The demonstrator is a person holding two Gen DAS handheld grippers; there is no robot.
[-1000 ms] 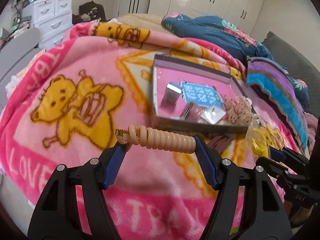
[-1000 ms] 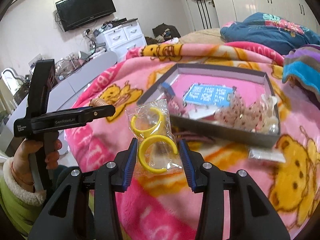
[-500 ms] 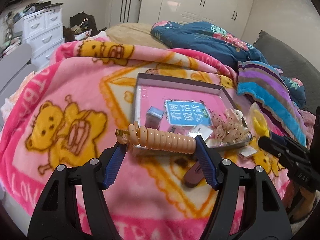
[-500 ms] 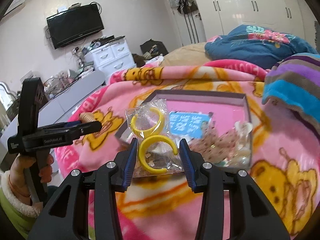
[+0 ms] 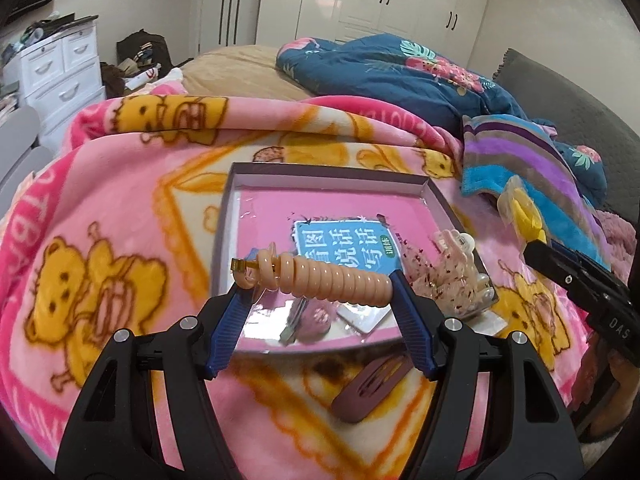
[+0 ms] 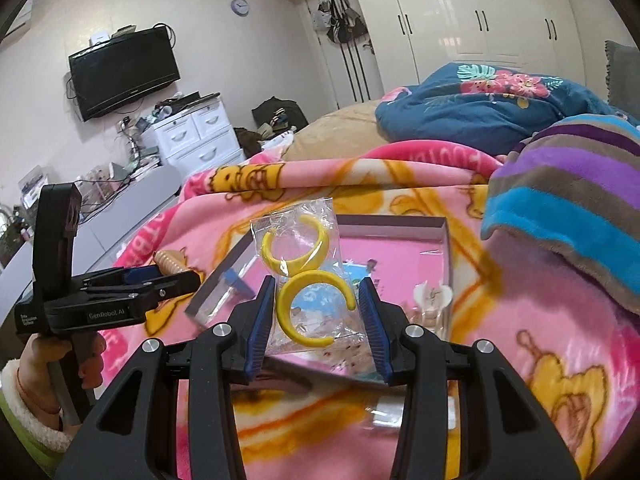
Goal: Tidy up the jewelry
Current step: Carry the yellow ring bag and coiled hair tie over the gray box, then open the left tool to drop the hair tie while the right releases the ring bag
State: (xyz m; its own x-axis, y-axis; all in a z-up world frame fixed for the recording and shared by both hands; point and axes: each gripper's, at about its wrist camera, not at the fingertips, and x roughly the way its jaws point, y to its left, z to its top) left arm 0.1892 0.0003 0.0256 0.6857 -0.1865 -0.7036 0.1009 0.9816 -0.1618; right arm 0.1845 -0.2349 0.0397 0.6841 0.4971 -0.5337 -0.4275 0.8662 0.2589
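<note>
Pink bear-print blanket (image 5: 120, 208) covers the bed beneath both tools. Left gripper (image 5: 320, 300), held level, has its jaws clamped on a peach spiral hair tie (image 5: 332, 278) above the shallow box (image 5: 328, 172). Right gripper (image 6: 318, 320) grips a clear bag of yellow rings (image 6: 308, 276), also over the box. A brown hair clip (image 5: 372, 386) lies just beside the box.

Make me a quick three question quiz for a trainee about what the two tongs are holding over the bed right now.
1. True or false: the left tongs grip a peach spiral hair tie.
2. What colour are the rings in the clear bag held by the right tongs?
3. Where is the brown hair clip? A in the grey tray, B on the blanket before it.

Key: 1 true; 2 yellow; 3 B.
</note>
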